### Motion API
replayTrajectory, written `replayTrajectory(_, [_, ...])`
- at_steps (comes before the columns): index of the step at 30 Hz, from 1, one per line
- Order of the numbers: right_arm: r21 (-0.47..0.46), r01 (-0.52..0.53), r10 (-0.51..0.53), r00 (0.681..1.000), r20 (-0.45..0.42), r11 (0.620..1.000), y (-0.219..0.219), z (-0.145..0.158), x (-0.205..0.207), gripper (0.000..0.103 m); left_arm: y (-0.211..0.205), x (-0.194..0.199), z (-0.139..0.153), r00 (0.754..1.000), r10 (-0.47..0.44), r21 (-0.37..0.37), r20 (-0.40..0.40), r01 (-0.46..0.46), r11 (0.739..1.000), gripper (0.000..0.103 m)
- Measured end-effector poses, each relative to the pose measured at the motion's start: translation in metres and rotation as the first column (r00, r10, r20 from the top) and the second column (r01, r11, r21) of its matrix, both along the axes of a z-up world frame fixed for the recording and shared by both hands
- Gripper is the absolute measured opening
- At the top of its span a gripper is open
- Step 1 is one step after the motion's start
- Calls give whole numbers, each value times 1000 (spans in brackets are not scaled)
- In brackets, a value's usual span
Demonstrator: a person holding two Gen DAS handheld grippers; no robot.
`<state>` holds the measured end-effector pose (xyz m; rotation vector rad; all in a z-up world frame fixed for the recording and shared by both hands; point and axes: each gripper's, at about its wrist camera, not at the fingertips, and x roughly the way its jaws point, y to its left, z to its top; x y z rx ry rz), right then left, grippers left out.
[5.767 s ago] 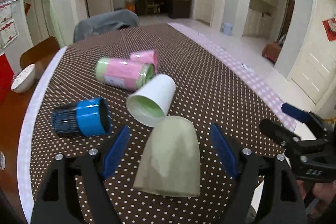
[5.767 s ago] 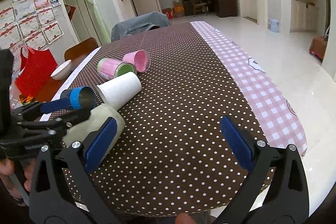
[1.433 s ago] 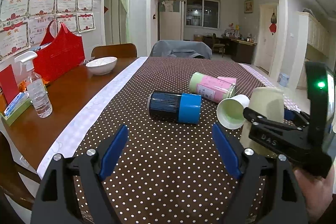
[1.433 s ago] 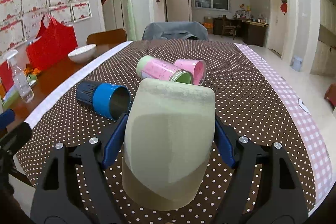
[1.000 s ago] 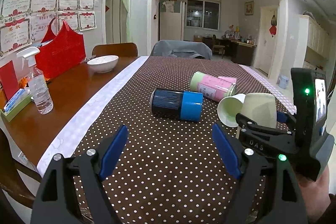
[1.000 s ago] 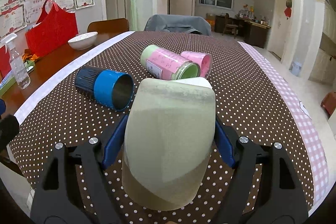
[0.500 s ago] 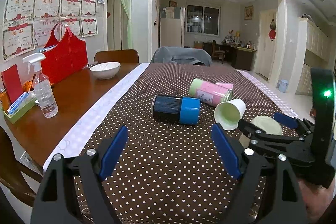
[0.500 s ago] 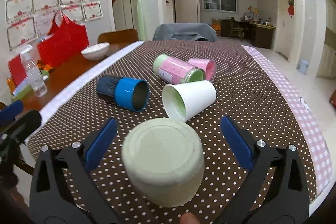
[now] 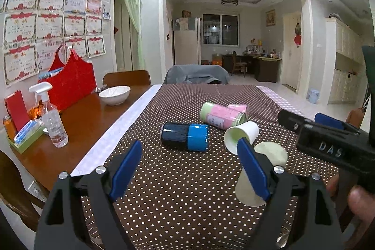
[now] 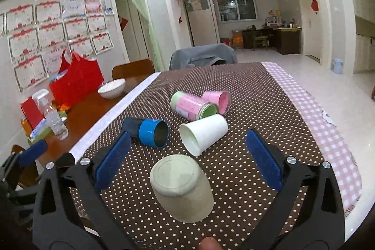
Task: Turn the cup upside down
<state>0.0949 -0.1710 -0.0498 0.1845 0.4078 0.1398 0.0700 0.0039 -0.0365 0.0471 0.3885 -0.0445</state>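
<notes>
A pale green cup [image 10: 181, 186] stands upside down on the dotted brown tablecloth [image 10: 253, 109], base up, between my right gripper's [image 10: 187, 156] open blue pads without touching them. In the left wrist view the same cup [image 9: 271, 154] shows partly behind my left gripper's right finger. My left gripper [image 9: 189, 168] is open and empty above the cloth. The right gripper's body [image 9: 328, 144] shows at the right of the left wrist view.
A white paper cup [image 10: 204, 134], a blue-and-black cup [image 10: 150, 130], a green-pink tin [image 10: 192, 106] and a pink cup [image 10: 218, 100] lie on their sides beyond. A white bowl [image 9: 114, 94], spray bottle [image 9: 52, 118] and red bag [image 9: 70, 83] sit left.
My right gripper opened and let go of the pale green cup, which now stands base up; the gripper has pulled back and up. My left gripper stayed open.
</notes>
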Motion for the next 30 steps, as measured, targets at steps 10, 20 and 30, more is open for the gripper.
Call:
replayTrajectory(10, [41, 27, -29, 998, 52, 999, -19, 30, -38, 97, -13, -20, 23, 998, 57, 63, 39, -59, 996, 92])
replayTrajectory(20, [25, 75, -78, 986, 146, 997, -21, 49, -76, 97, -19, -47, 41, 988, 21, 76, 154, -33, 997, 92])
replayTrajectory(30, [-31, 112, -104, 976, 190, 993, -12, 51, -105, 97, -21, -69, 53, 987, -1, 73, 161, -11, 997, 92])
